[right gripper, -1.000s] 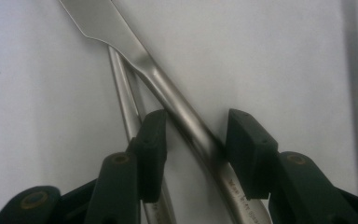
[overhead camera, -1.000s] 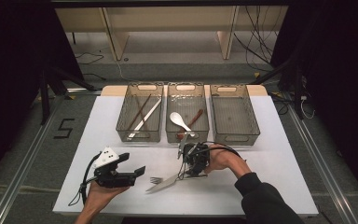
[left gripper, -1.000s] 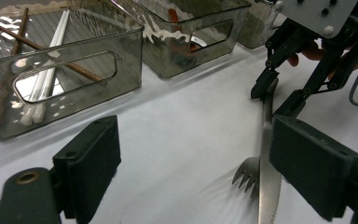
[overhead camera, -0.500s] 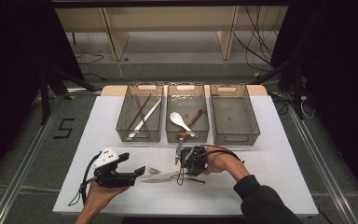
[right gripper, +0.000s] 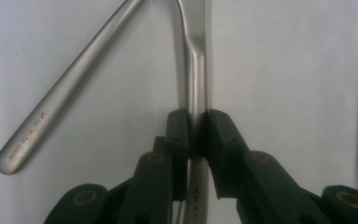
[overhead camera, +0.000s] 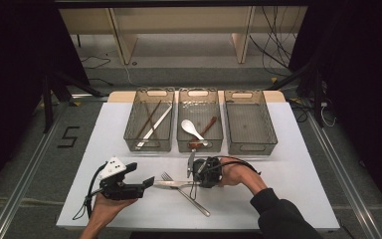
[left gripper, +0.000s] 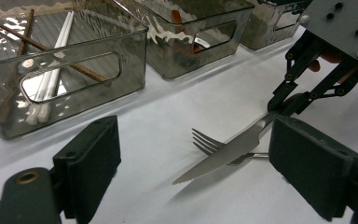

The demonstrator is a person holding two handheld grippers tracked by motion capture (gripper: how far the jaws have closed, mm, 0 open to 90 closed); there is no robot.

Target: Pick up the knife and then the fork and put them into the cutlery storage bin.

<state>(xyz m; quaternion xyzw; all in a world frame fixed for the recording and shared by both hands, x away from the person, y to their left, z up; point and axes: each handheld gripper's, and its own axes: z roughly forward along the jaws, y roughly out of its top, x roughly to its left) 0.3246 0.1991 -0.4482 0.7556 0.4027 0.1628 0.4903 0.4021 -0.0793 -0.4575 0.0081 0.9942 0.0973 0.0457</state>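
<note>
A steel knife (overhead camera: 171,183) (left gripper: 223,154) points left across the front of the white table (overhead camera: 288,164), its serrated blade just above a fork (overhead camera: 191,198) (left gripper: 204,141) that lies flat. My right gripper (overhead camera: 196,180) (right gripper: 196,126) has just been closing its jaws, and the pads now press on the knife's handle (right gripper: 196,84). The fork's handle (right gripper: 60,102) lies slanted to the left of that grip. My left gripper (overhead camera: 149,181) (left gripper: 200,149) is held level at the front left, open and empty, facing the knife tip.
Three clear bins stand in a row behind. The left bin (overhead camera: 149,142) holds chopsticks (left gripper: 51,79), the middle bin (overhead camera: 200,144) a white spoon (overhead camera: 191,128) and a brown one, and the right bin (overhead camera: 251,144) has nothing in it. Dark floor surrounds the table.
The knife swung from pointing down-left to pointing straight left over the fork. The right gripper's jaws closed onto its handle. The left gripper stayed put.
</note>
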